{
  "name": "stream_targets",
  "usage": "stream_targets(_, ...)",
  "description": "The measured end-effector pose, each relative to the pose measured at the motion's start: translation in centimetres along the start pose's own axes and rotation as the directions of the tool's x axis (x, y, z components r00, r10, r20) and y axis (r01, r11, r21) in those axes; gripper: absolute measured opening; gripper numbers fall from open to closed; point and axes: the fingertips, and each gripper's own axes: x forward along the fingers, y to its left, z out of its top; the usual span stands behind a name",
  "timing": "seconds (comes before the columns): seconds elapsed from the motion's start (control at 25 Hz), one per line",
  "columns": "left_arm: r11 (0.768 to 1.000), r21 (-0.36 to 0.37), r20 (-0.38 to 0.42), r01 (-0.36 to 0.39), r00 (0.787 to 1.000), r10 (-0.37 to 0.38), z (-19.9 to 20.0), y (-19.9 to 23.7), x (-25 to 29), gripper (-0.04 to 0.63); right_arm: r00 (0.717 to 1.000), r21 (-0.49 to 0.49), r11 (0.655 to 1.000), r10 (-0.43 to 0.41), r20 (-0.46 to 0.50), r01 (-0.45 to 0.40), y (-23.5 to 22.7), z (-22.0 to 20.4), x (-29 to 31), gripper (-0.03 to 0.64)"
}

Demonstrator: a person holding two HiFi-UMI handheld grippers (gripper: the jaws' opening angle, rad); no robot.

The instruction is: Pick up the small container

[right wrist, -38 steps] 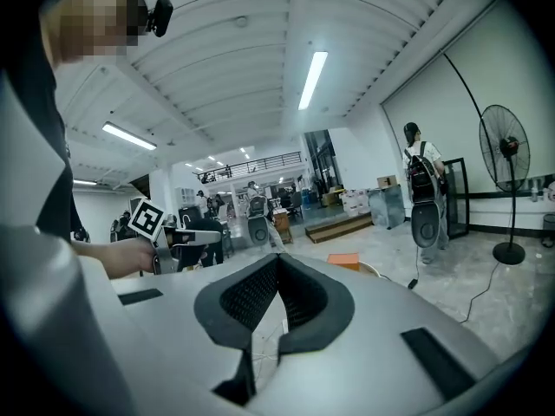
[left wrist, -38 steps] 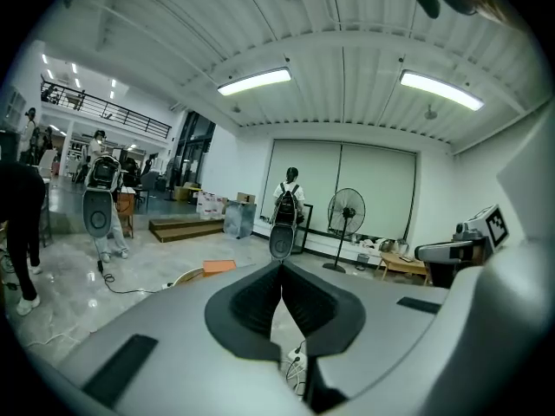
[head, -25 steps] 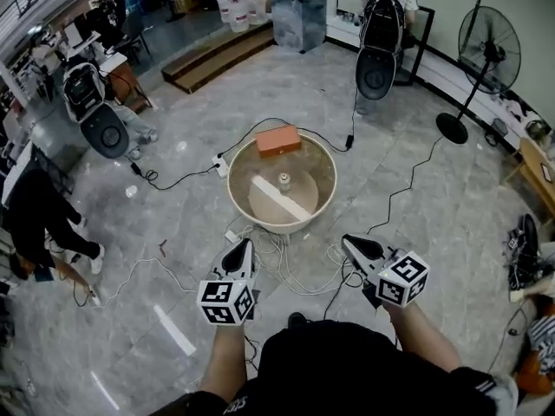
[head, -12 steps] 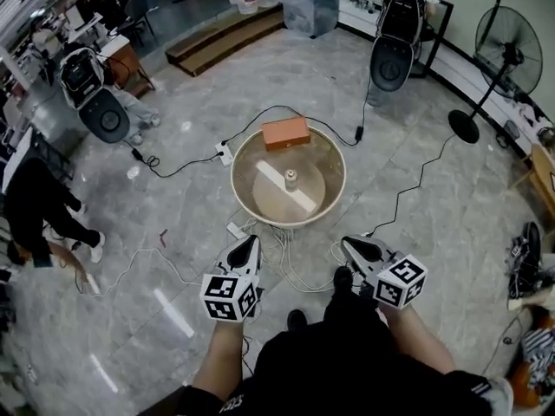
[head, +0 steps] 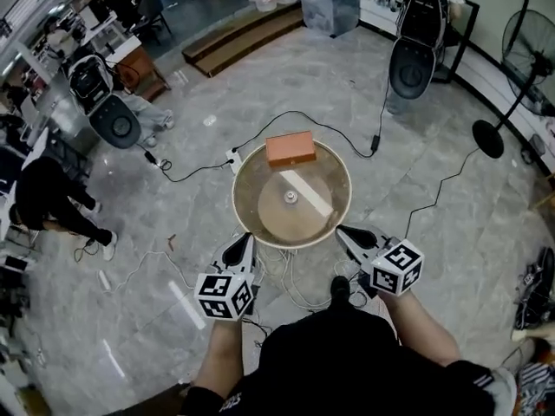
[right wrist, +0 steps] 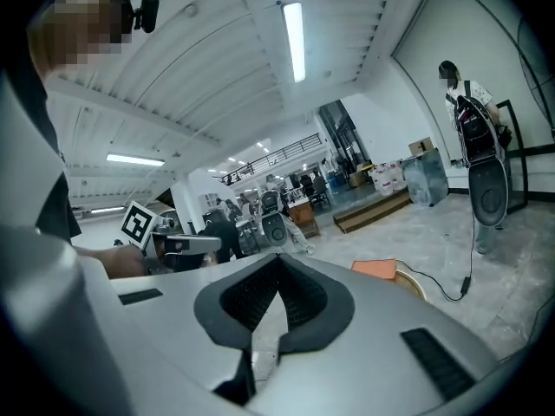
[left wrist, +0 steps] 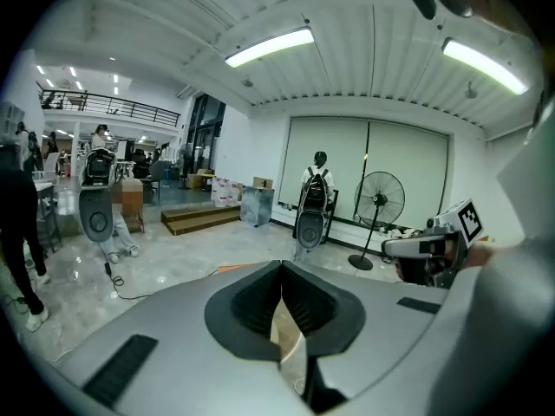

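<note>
The small container (head: 290, 197), a little pale jar, stands upright near the middle of a round beige table (head: 247, 219) with a raised rim. A white strip (head: 308, 195) lies just right of it. An orange box (head: 290, 148) rests on the table's far rim and also shows in the right gripper view (right wrist: 375, 268). My left gripper (head: 245, 237) is shut and empty just outside the near-left rim. My right gripper (head: 341, 230) is shut and empty at the near-right rim. Both point at the table, well short of the container. Each gripper view shows closed jaws (left wrist: 282, 267) (right wrist: 277, 260) with nothing between them.
Cables and a power strip (head: 232, 158) trail over the stone floor around the table. People stand and sit at the left (head: 52, 202) and back. A standing fan (head: 520, 68) is at the right, wooden steps (head: 243, 37) at the back.
The view and both grippers have moved forward towards the table. The jaw tips now sit at its near rim instead of well short of it. Both grippers stay shut.
</note>
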Motion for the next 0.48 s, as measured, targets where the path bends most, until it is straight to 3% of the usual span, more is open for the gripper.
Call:
stream_targets(0.24, 0.998, -0.011, 0.001, -0.065, 0.998, 0.065, 1.6, 0.1, 4.4, 0.014, 0.996, -0.009, 0.999, 0.039, -0.078, -0.039, -5.9, 0.5, 0.6, 0.014)
stream_targets(0.48, 0.998, -0.036, 0.001, -0.059, 0.998, 0.059, 1.9, 2.7, 6.8, 0.012, 0.992, 0.005, 0.997, 0.079, -0.096, -0.078, -6.4, 1.0, 5.3, 0.014)
